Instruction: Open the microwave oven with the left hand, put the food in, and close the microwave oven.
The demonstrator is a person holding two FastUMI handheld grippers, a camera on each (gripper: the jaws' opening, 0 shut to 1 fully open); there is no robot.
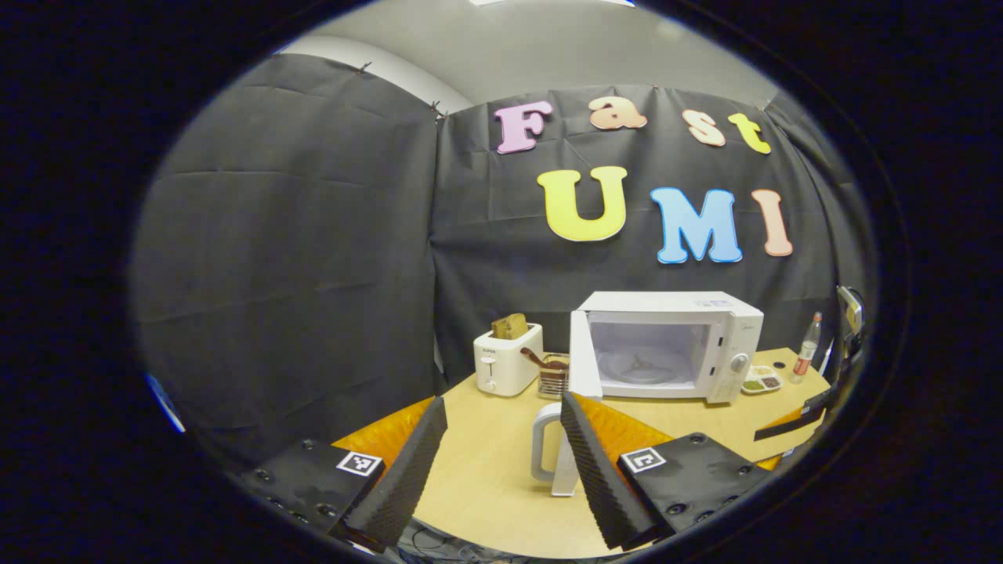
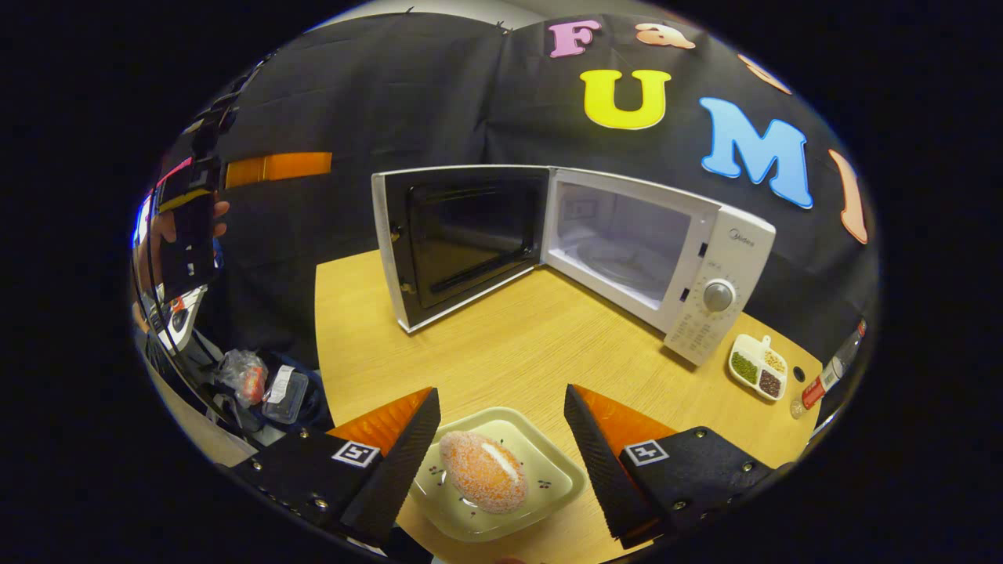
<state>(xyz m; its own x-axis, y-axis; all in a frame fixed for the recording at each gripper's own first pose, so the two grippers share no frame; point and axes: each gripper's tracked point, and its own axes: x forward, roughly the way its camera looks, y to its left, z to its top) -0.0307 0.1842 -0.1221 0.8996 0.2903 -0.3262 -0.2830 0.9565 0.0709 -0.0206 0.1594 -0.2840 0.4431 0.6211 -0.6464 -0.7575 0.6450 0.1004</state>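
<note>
One step of three is done — the microwave oven [image 2: 580, 243] stands near the table's [image 2: 501, 352] back edge with its door [image 2: 458, 239] swung wide. Your right gripper [image 2: 501, 442] is spread open, straddling the plate [image 2: 560, 489] with the sugared bun [image 2: 482, 471] at the front edge — not gripping. Your left gripper [image 1: 501, 442] is open, empty. Loading and closing remain.

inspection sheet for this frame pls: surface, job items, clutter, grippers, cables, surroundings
Surface: light wooden table.
Job's things: white microwave oven, door swung wide open, cavity empty; sugared bun on pale green square plate, outside the oven.
Clutter: white toaster holding bread, white jug, divided condiment dish, bottle.
Grippers: left gripper open, empty; right gripper open, fingers flanking the plate.
Cables: nothing seen on the table.
Surroundings: black cloth wall.
</note>
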